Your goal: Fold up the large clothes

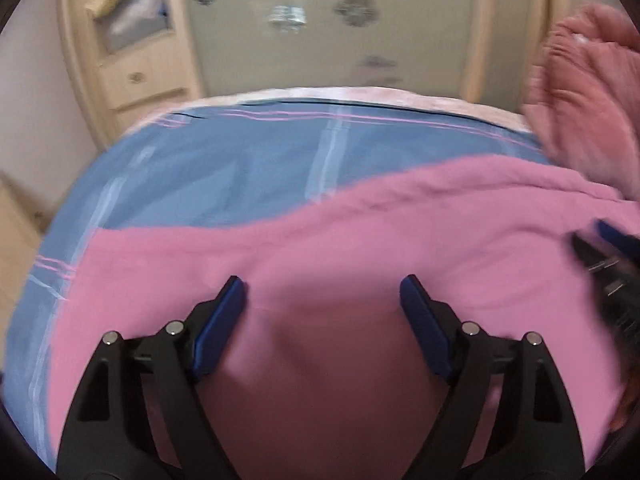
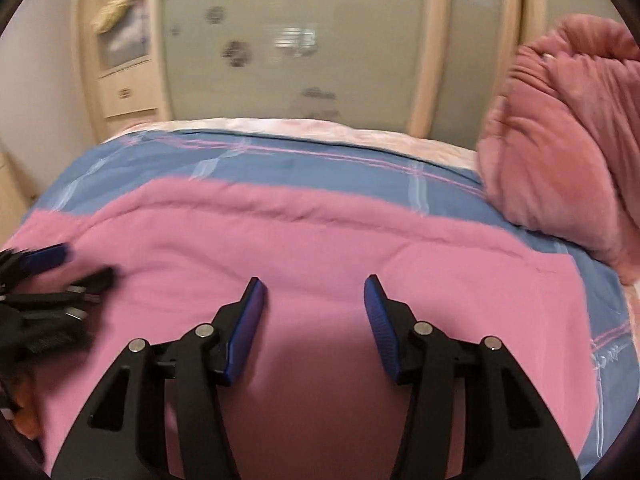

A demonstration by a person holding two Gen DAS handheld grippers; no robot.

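A large pink garment (image 1: 360,240) lies spread flat on the bed, and it fills the lower half of the right wrist view (image 2: 320,248) too. My left gripper (image 1: 322,294) is open and empty, just above the cloth. My right gripper (image 2: 316,294) is open and empty above the same cloth, to the right of the left one. The right gripper shows blurred at the right edge of the left wrist view (image 1: 604,248). The left gripper shows blurred at the left edge of the right wrist view (image 2: 60,268).
The bed has a blue checked sheet (image 1: 240,152) with pale and pink stripes. A bulky dusty-pink plush blanket (image 2: 560,152) is piled at the far right of the bed. Behind the bed stand a light wooden wardrobe with frosted doors (image 2: 300,40) and drawers (image 1: 140,80).
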